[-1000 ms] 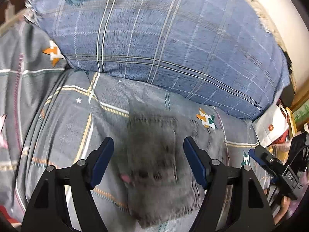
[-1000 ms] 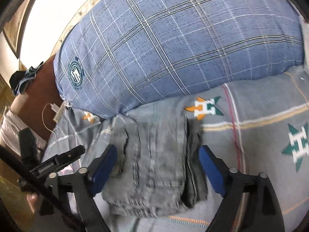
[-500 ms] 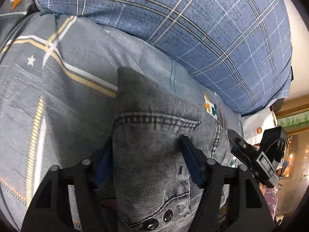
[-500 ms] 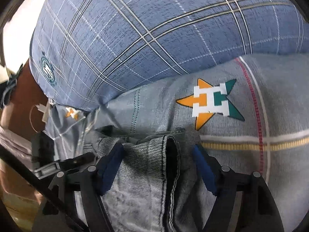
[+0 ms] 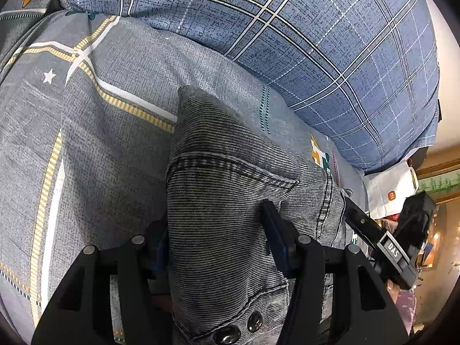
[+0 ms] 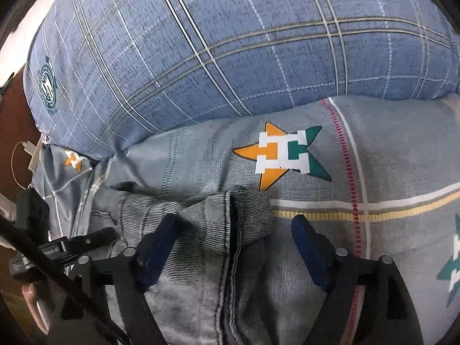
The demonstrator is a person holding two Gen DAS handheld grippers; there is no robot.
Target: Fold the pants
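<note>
Grey denim pants (image 5: pixel 230 201) lie on a grey patterned bedsheet (image 5: pixel 95 143), folded into a thick bundle that runs forward from the jaws toward a blue plaid pillow (image 5: pixel 330 57). In the left wrist view, the left gripper (image 5: pixel 221 247) straddles the bundle: both blue pads sit against its flanks with the cloth bulging up between them, so the grip reads as clamped on the denim, the jaws having just been closing. The near end of the bundle, with two metal rivets, is cut off at the bottom edge; the inner face of the left pad is buried in fabric. In the right wrist view, the right gripper (image 6: pixel 233 241) stands over the pants' other edge (image 6: pixel 224 230); its left pad touches the cloth, its right pad stands clear over bare sheet, so these jaws are apart and not pinching, having just been opening. The folded end lies just ahead, between the pads but nearer the left one. How many layers the stack holds cannot be made out.
</note>
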